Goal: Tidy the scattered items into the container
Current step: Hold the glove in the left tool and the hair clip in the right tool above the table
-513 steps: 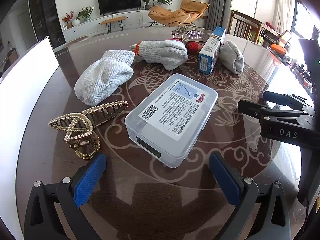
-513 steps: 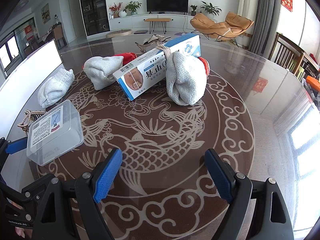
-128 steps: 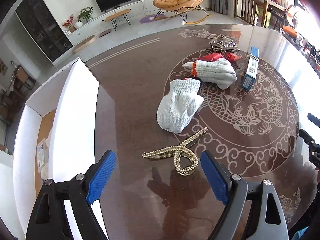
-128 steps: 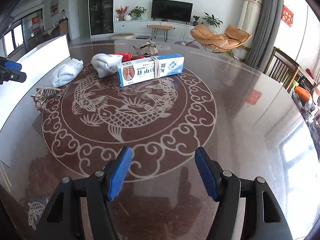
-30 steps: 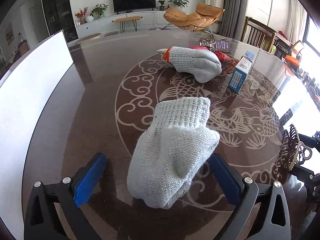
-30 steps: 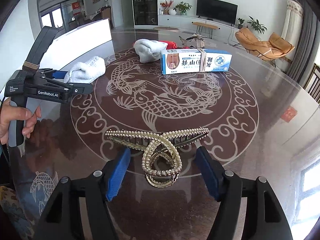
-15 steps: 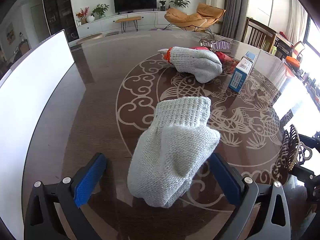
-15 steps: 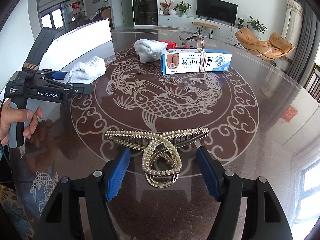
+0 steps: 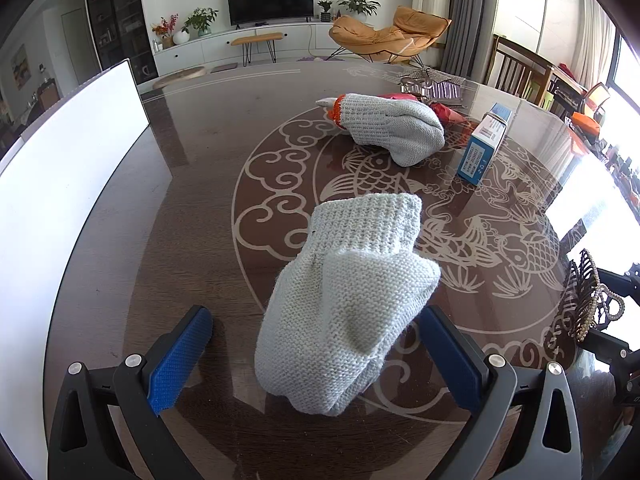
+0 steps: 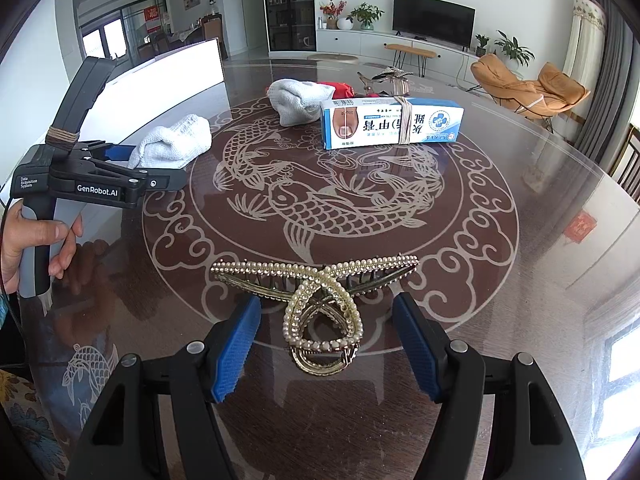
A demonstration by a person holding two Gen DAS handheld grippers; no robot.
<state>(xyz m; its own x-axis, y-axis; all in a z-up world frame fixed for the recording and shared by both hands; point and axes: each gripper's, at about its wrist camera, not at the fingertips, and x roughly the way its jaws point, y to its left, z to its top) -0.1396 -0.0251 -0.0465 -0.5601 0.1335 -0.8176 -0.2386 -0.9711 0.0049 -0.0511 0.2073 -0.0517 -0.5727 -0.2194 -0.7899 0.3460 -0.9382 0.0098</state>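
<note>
A grey knitted glove (image 9: 352, 304) lies on the round table between the open fingers of my left gripper (image 9: 320, 356); the glove also shows in the right wrist view (image 10: 172, 148). A gold pearl hair claw (image 10: 320, 304) lies between the open fingers of my right gripper (image 10: 326, 344), and shows at the right edge of the left wrist view (image 9: 588, 300). The white wall of the container (image 9: 60, 184) stands at the table's left edge.
A second grey glove with an orange cuff (image 9: 392, 128), red items (image 9: 444, 110), a blue and white medicine box (image 10: 392, 122) bound with rubber bands and a metal hair clip (image 9: 432, 86) lie further back. A hand (image 10: 24, 240) holds the left gripper.
Almost nothing has moved in the last second. Since 4.3 s ago my left gripper came down around the near glove and my right gripper closed in on the hair claw.
</note>
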